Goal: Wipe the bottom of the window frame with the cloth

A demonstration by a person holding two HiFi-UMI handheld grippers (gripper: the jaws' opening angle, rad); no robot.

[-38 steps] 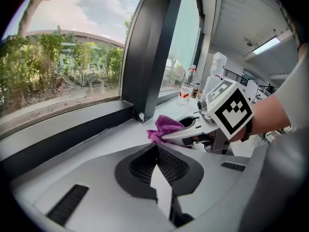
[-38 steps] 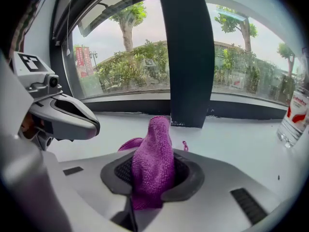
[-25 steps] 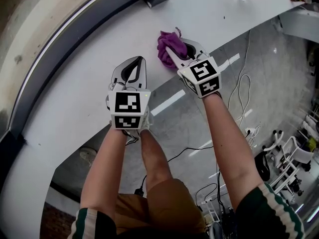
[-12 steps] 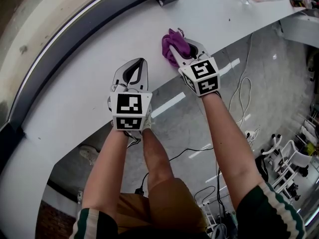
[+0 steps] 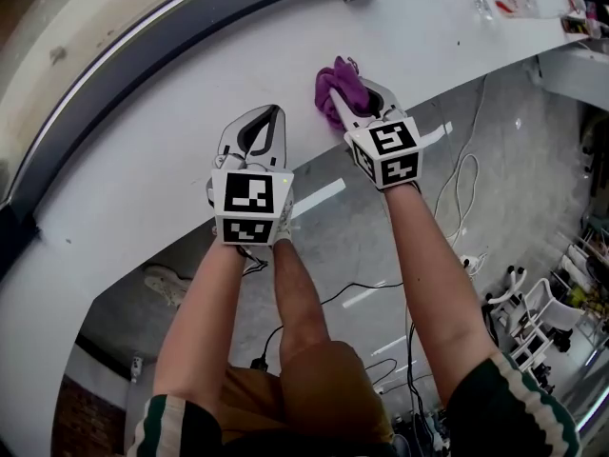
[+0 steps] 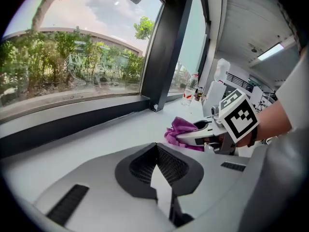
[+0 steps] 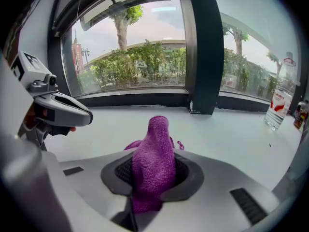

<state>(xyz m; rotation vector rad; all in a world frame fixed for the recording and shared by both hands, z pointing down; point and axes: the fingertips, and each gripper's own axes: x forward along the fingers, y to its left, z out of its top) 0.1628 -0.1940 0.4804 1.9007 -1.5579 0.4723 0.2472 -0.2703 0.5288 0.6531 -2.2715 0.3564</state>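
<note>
A purple cloth [image 5: 340, 83] is bunched on the white sill [image 5: 143, 174]. My right gripper [image 5: 354, 103] is shut on it. In the right gripper view the cloth [image 7: 153, 161] stands up between the jaws and hides their tips. The dark bottom of the window frame [image 5: 143, 53] runs along the sill's far edge, beyond both grippers. My left gripper [image 5: 267, 119] rests on the sill to the left of the cloth, shut with nothing in it. In the left gripper view the cloth [image 6: 181, 128] lies ahead to the right, held by the right gripper [image 6: 190, 135].
A dark upright mullion [image 7: 205, 47] meets the sill behind the cloth. A clear plastic bottle [image 7: 279, 105] stands far right on the sill, also seen as a bottle [image 5: 509, 0] in the head view. The sill's near edge drops to a floor with cables [image 5: 464, 174] and chairs [image 5: 538, 307].
The head view has drifted, so the mullion's base now sits further right. Both grippers keep their pose on the sill, the right one still shut on the cloth.
</note>
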